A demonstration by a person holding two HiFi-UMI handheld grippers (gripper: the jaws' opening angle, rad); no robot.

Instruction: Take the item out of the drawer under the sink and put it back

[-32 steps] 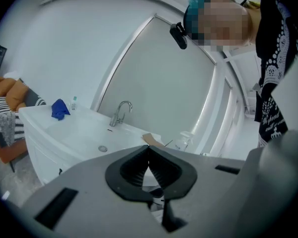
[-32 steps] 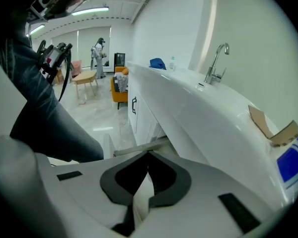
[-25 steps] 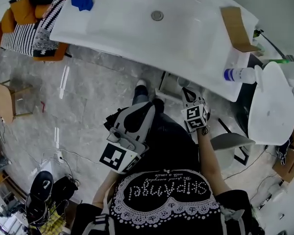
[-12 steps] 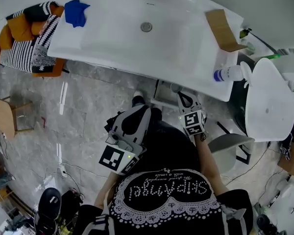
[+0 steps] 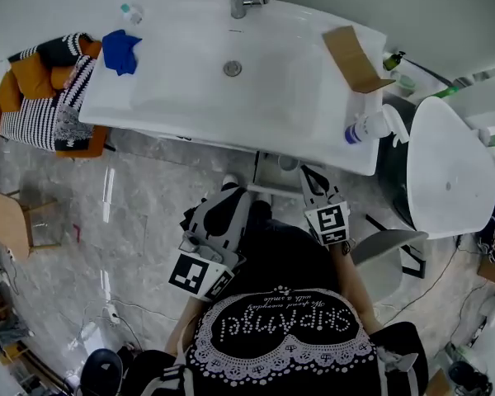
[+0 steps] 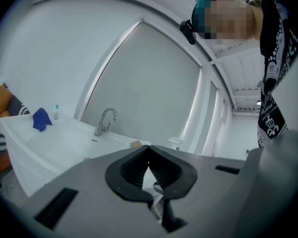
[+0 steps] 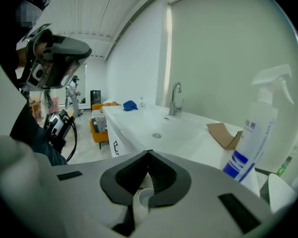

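A white drawer (image 5: 271,170) stands out from under the front edge of the white sink counter (image 5: 181,97), and a small round grey thing (image 5: 287,163) shows in it. My right gripper (image 5: 305,172) hovers just over that drawer, pointing at the counter edge; its jaws meet at the tips in the right gripper view (image 7: 149,153), with nothing clearly held. My left gripper (image 5: 227,200) hangs lower left of the drawer, over the person's lap. In the left gripper view (image 6: 149,148) its jaws are shut too, aimed at the faucet (image 6: 106,120).
On the counter are a blue cloth (image 5: 120,49), a folded cardboard piece (image 5: 352,56) and a spray bottle (image 5: 367,126) at the right corner. A white round lid (image 5: 450,172) stands right, striped and orange fabric (image 5: 41,89) left, a wooden stool (image 5: 12,221) on the floor.
The right gripper has risen toward the counter edge, staying shut. The head view has tilted up, so the faucet and back wall now show. The left gripper has hardly moved.
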